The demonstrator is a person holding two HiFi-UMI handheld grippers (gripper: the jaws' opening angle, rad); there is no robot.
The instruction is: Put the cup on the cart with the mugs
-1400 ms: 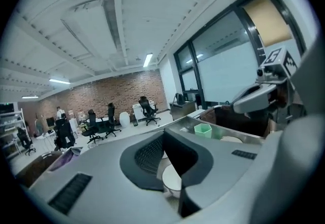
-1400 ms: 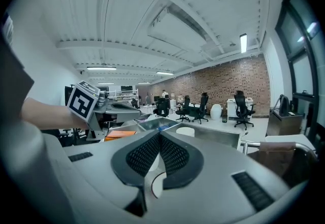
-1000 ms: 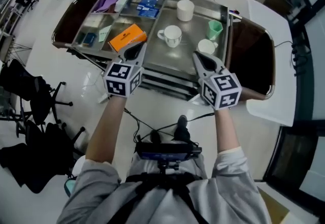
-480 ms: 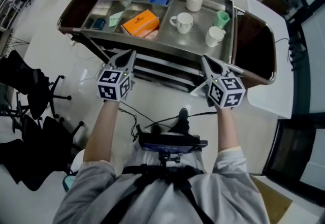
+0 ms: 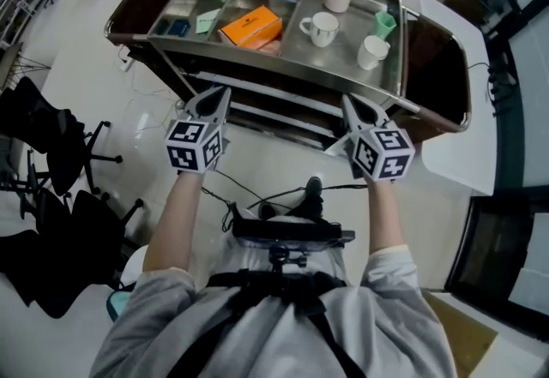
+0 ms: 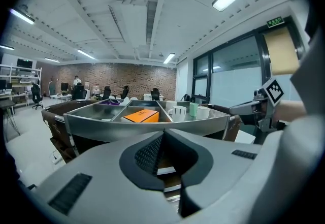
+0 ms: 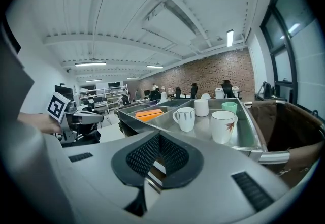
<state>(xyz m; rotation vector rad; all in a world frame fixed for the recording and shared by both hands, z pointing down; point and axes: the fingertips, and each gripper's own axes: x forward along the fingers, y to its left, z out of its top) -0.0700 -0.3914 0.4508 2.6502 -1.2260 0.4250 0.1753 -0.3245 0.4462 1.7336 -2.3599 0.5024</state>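
Head view: green cup (image 5: 385,23) upright by white mugs (image 5: 322,27); left gripper (image 5: 223,93), right gripper (image 5: 347,100) fingers clenched.

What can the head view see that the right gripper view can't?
Only the head view shows the person's grey sleeves, a shoe, and the marker cube on the right hand-held gripper. Only the right gripper view shows the ceiling lights and the brick wall. Both show the steel cart, the orange box, the white mugs and the green cup.
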